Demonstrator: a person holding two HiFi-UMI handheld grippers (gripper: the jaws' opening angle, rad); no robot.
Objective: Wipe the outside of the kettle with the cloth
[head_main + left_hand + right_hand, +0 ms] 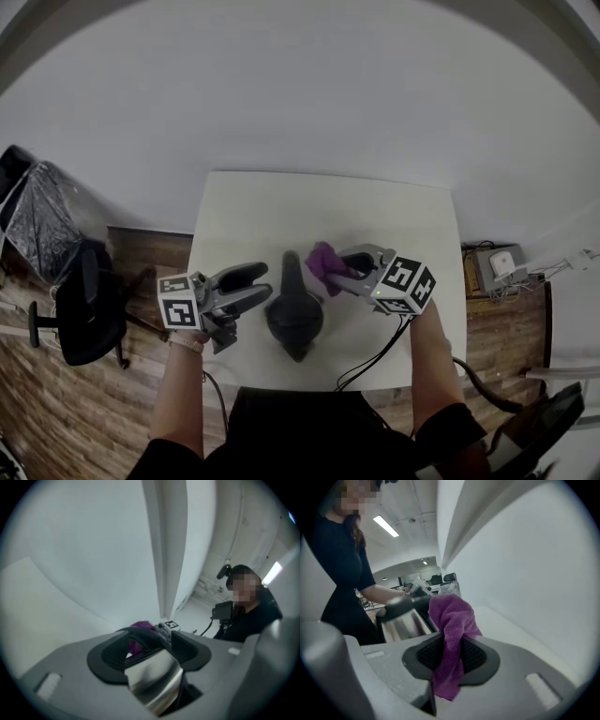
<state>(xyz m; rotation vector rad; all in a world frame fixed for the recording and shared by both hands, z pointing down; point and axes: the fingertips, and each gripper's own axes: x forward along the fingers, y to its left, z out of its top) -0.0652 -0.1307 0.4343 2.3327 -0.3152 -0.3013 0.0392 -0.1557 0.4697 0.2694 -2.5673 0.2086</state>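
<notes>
The left claw (266,283) clamps the kettle (295,317) from nine o'clock. The right claw (343,269) pinches the cloth (323,260) (bunched, tail dangling), so hard rubbing could tug it free.

- A white table (281,202) with a square top fills the middle of the head view; its far half is bare.
- A wooden floor (122,394) of brown planks shows left and right of the table.
- A black office chair (84,314) stands on the floor at the left, just beside the table's left edge.
- A bundle under shiny black sheeting (42,220) sits at the far left, above the chair.
- A plain white wall (300,84) takes up the upper half of the frame.
- A small pale box (497,267) lies on the floor at the right edge, with white cables (567,261) beside it.
- A white column (166,545) rises through the centre of the left gripper view.
- A ceiling strip light (386,526) glows in the upper left of the right gripper view.
</notes>
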